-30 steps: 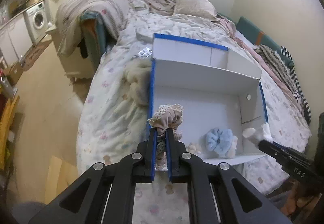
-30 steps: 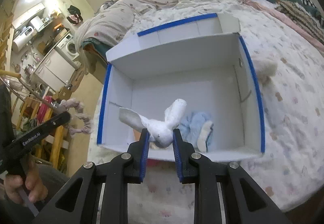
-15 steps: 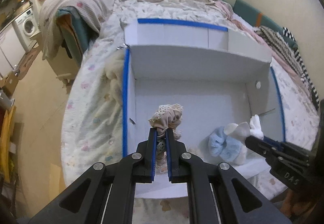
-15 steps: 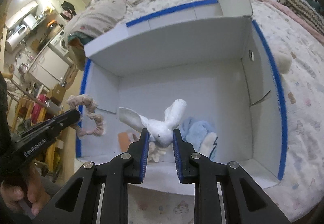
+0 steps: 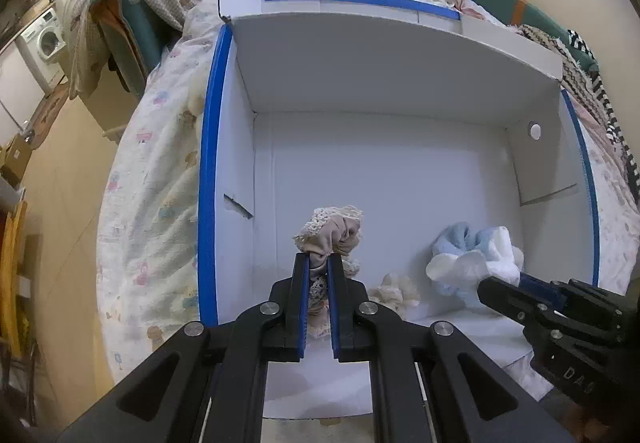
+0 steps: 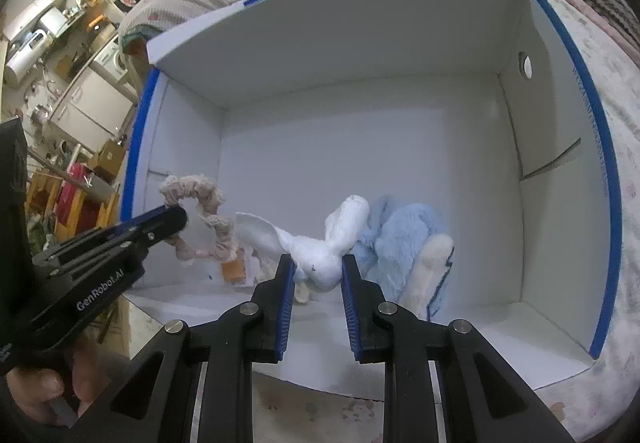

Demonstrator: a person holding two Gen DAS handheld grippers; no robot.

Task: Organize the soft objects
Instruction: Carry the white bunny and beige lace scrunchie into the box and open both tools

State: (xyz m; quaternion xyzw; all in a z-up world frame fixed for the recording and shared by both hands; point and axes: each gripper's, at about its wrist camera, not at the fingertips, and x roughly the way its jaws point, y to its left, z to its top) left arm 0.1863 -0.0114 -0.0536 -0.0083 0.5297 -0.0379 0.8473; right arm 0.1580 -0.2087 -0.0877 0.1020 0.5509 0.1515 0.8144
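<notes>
**Both grippers now over the open box, each with a load**

Taking the white box [image 5: 400, 91] on the bed [image 5: 152, 171] as the landmark: a second ago both grippers hung short of its near edge; now both reach in over its floor, so the carry looks nearly done and release appears to be the next step.

Toward the box's left wall, the left gripper [image 5: 318, 263] is pinched on a beige lace-edged scrunchie [image 5: 330, 231], held above the floor. Under and just right of its tips lies a small cream fluffy piece [image 5: 394, 289]. Toward the near right of the box, the right gripper [image 6: 318, 269] is pressed onto a white bunny-eared scrunchie [image 6: 320, 247], just in front of the pale blue plush item [image 6: 404, 231] already resting on the floor.

The left view shows the bed's left side and a washing machine [image 5: 46, 41] beyond the box. The right view alone shows the beige scrunchie as an open loop, and a small orange-tan object [image 6: 233, 267] on the floor beneath it, which the left gripper's own fingers hide.
</notes>
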